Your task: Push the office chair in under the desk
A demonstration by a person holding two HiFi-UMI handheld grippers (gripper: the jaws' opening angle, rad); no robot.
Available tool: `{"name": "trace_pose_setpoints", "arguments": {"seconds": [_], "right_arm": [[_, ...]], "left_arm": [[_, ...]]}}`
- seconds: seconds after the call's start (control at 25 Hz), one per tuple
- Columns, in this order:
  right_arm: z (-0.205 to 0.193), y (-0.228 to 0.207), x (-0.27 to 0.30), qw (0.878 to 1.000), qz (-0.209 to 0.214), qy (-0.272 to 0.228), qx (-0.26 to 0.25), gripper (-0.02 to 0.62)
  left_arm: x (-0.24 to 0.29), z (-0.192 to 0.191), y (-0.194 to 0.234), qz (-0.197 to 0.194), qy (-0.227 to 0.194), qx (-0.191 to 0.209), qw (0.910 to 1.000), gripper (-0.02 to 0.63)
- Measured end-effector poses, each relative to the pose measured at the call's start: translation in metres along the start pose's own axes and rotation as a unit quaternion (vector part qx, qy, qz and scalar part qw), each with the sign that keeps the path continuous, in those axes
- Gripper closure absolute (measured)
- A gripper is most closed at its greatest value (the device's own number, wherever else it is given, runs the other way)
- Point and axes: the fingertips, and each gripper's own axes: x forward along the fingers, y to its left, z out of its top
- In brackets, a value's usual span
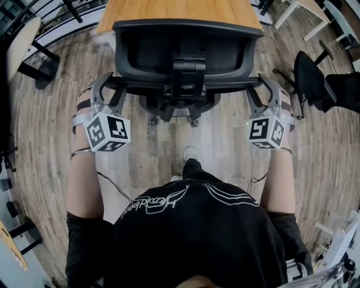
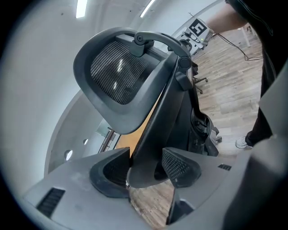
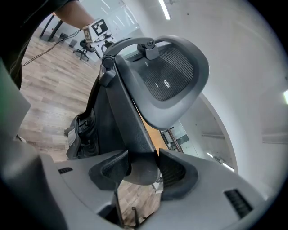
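A black office chair (image 1: 188, 53) stands with its back toward me, its seat reaching under the wooden desk (image 1: 174, 10) at the top of the head view. My left gripper (image 1: 104, 84) clamps the left end of the chair's back frame. My right gripper (image 1: 269, 87) clamps the right end. In the left gripper view the left gripper (image 2: 146, 168) has the dark frame bar pressed between both pads, below the mesh headrest (image 2: 117, 76). The right gripper (image 3: 143, 168) holds its side of the bar the same way, with the headrest (image 3: 168, 81) above.
Another black chair (image 1: 315, 79) stands at the right on the wood-plank floor. A dark table base (image 1: 36, 62) is at the upper left and white table legs (image 1: 306, 17) at the upper right. My shoe (image 1: 190, 153) is behind the chair's wheeled base.
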Motion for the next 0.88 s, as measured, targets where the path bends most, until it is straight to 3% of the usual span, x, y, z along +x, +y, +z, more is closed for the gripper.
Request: {"name": "trace_pose_setpoints", "arguments": {"seconds": [0.32,0.88], "right_arm": [[-0.007,-0.034,0.080,1.000,0.011,-0.026,0.001,0.371],[-0.005,-0.069,0.141,0.998,0.024,-0.053,-0.001,0.373]], "left_arm": [[0.072,0.008,0.031,0.004,0.033,-0.012,0.9994,0.394],[0.129,0.015,0.067,0.014,0.066,-0.018,0.9976,0.391]]}}
